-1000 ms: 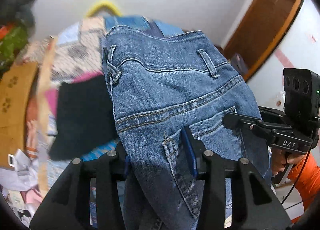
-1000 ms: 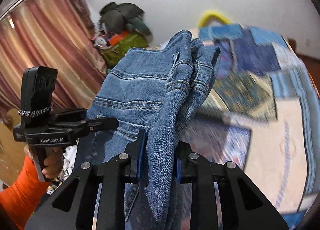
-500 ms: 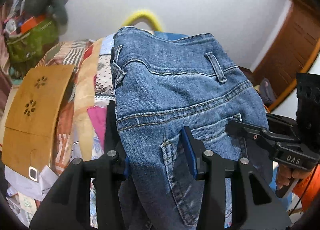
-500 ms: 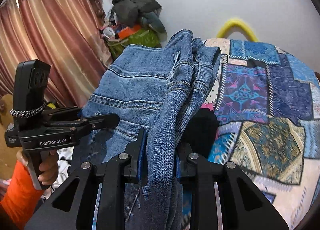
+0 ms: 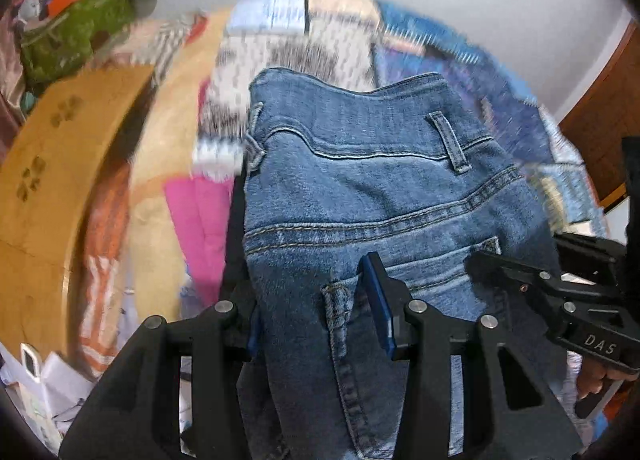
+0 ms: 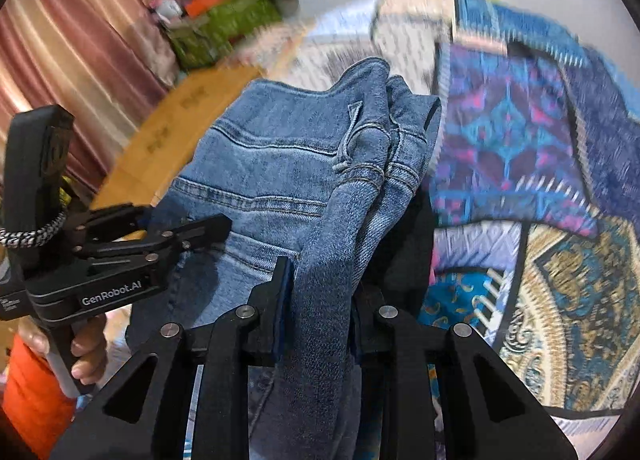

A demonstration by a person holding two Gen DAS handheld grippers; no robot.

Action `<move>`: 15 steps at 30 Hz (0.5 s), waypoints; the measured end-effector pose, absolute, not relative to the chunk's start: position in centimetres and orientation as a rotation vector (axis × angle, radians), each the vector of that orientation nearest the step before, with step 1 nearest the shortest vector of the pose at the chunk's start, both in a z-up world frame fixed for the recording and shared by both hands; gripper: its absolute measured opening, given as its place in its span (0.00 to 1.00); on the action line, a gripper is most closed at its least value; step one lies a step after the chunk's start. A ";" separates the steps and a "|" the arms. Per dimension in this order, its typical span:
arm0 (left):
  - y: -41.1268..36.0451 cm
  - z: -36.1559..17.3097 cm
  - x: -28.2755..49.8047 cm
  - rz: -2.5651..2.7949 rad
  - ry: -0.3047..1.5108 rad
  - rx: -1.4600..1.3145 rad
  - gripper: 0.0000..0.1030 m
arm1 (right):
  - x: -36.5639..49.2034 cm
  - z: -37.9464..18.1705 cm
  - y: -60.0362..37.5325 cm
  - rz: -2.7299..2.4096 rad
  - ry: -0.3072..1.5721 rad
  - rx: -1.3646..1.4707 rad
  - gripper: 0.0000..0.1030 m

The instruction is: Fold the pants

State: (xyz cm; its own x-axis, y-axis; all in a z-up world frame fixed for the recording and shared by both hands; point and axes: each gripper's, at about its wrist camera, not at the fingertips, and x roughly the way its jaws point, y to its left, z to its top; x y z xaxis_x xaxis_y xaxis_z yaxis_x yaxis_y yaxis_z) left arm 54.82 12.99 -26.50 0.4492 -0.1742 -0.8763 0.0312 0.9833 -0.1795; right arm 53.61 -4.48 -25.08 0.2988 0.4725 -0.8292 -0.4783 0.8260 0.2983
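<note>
Blue denim pants (image 5: 360, 188) hang between both grippers, waistband end up, above a patchwork bed cover. My left gripper (image 5: 316, 300) is shut on the pants near the back pocket. My right gripper (image 6: 320, 292) is shut on a bunched fold of the same pants (image 6: 280, 164) at the other side. The right gripper also shows at the right of the left wrist view (image 5: 532, 284), and the left gripper at the left of the right wrist view (image 6: 160, 236). The lower legs are hidden below the fingers.
A patchwork bed cover (image 6: 520, 148) lies below. A wooden board (image 5: 48, 188) is at the left. A pile of clothes and a green bag (image 5: 76, 24) sit at the back left. Curtains (image 6: 80, 52) hang at the left. A wooden door (image 5: 600, 108) is at the right.
Both grippers have tilted down toward the bed with the pants still held; the bed cover now fills more of each view and is blurred with motion.
</note>
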 end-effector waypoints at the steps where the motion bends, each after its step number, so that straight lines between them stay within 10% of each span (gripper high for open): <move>1: 12.8 -27.5 55.0 -0.122 1.116 -0.132 0.43 | 53.8 -25.7 -4.4 0.617 1.118 -0.017 0.23; 15: 13.1 -22.8 49.4 -0.023 1.035 -0.009 0.52 | 47.4 -18.7 -9.1 0.600 0.986 0.036 0.28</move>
